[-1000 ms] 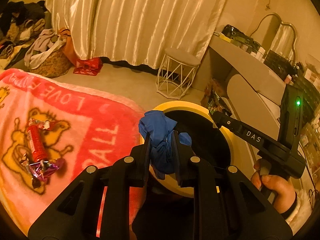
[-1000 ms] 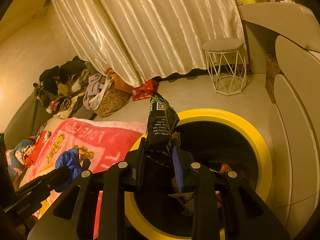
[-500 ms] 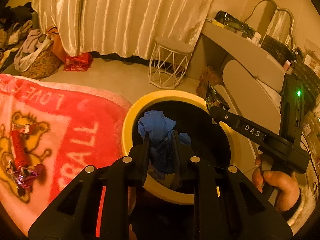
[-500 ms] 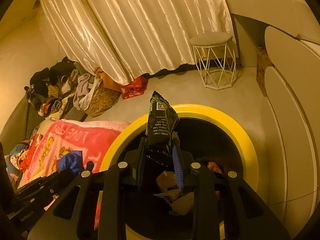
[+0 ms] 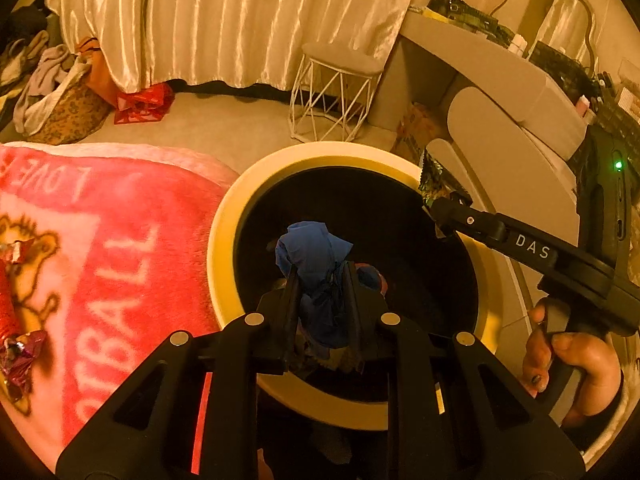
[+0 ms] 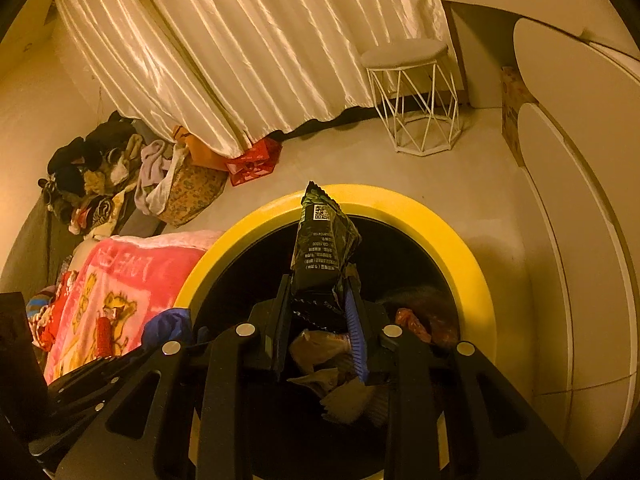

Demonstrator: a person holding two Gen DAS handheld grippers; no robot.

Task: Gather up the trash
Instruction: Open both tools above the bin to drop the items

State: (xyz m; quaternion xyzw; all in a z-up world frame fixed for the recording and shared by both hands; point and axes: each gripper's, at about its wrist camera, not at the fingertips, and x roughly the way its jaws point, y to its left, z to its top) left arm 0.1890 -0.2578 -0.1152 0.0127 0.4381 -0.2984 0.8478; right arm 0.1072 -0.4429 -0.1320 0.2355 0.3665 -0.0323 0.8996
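"DAS" on right gripper (image 5: 434, 210)

- Your left gripper (image 5: 320, 292) is black and clamps a crumpled blue wad (image 5: 316, 256).
- Your right gripper (image 6: 320, 312) pinches a black snack packet (image 6: 324, 252) with white print and a QR code.
- The bin (image 6: 460, 248) has a yellow rim and black inside.
- The blanket (image 5: 120, 240) is pink-red with pale lettering and a yellow bear.
- The curtain (image 6: 240, 60) is cream satin.
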